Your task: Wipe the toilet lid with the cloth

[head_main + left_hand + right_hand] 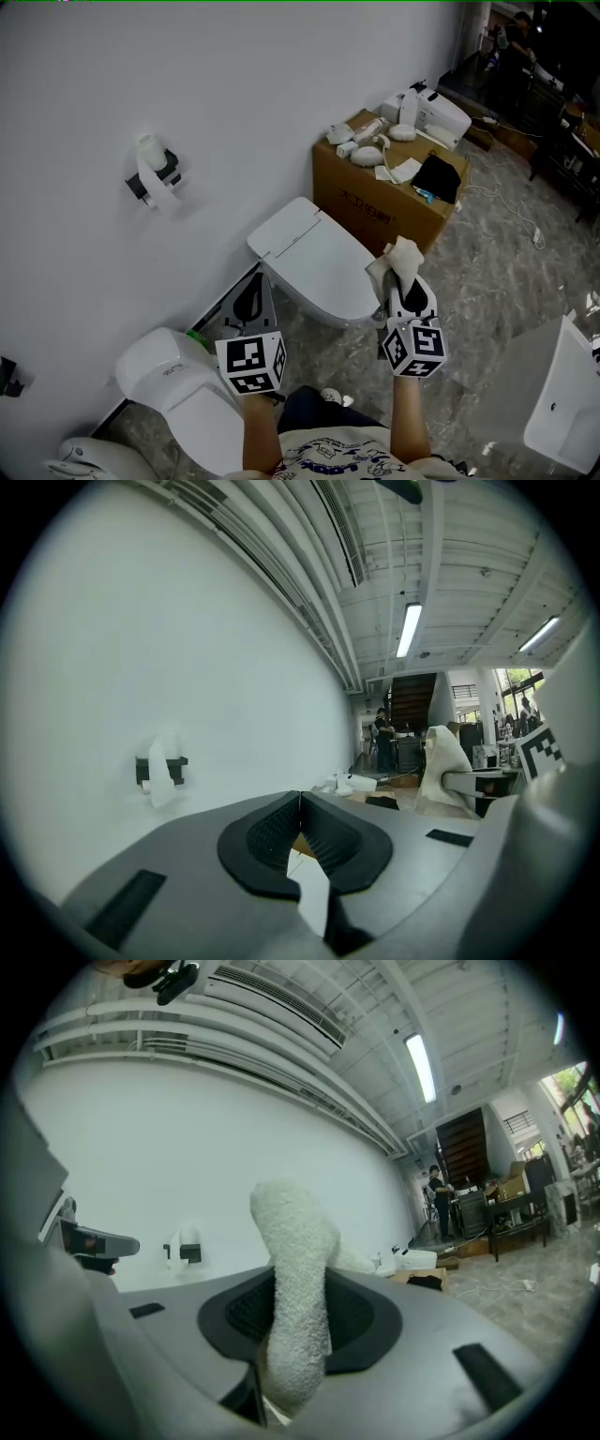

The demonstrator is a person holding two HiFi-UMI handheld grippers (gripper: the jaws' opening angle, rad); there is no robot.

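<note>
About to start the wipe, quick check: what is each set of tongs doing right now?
Left tongs: closed, nothing between them.
Right tongs: closed on the cloth.

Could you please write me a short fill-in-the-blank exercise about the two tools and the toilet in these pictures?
The right tool grips a white ____.
The left tool is shut and holds ____.
The toilet lid is ____, not raised.
Missing words: cloth; nothing; closed.
</note>
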